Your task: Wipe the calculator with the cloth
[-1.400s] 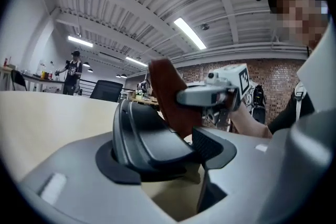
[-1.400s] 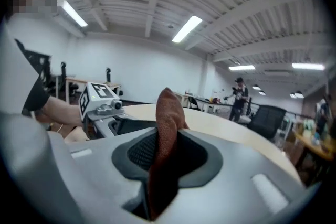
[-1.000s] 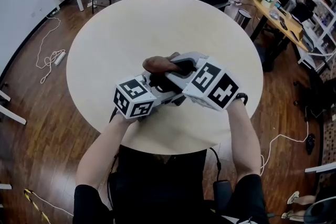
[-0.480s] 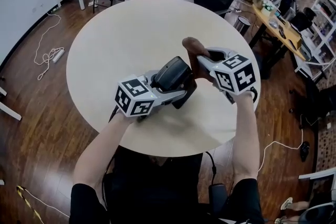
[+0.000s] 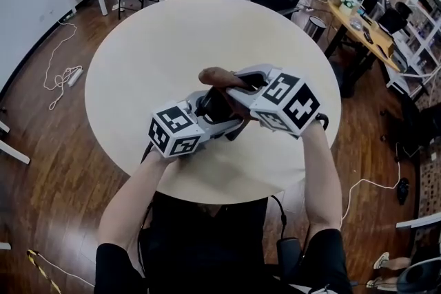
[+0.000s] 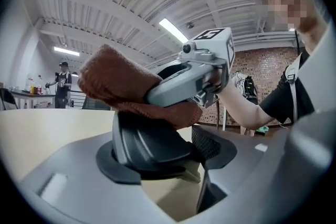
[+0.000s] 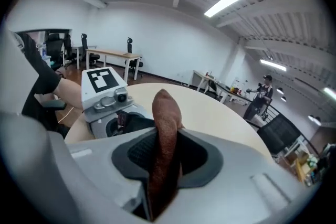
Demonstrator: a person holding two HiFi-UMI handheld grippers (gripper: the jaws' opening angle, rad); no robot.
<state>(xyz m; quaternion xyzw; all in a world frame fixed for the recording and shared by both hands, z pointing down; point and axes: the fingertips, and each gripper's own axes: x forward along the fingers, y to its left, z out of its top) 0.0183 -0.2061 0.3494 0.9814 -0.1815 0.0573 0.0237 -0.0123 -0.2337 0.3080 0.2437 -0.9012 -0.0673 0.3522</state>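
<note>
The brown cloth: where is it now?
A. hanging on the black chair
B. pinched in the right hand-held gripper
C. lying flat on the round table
B: the right gripper view shows the cloth clamped between the jaws of the right hand-held gripper.

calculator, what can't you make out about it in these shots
- Keys and display: the left gripper view shows only a plain dark face of the calculator; the cloth covers its top.
- Head view: the right tool and cloth cover most of it.
- Right gripper view: only a dark sliver shows beside the cloth.
</note>
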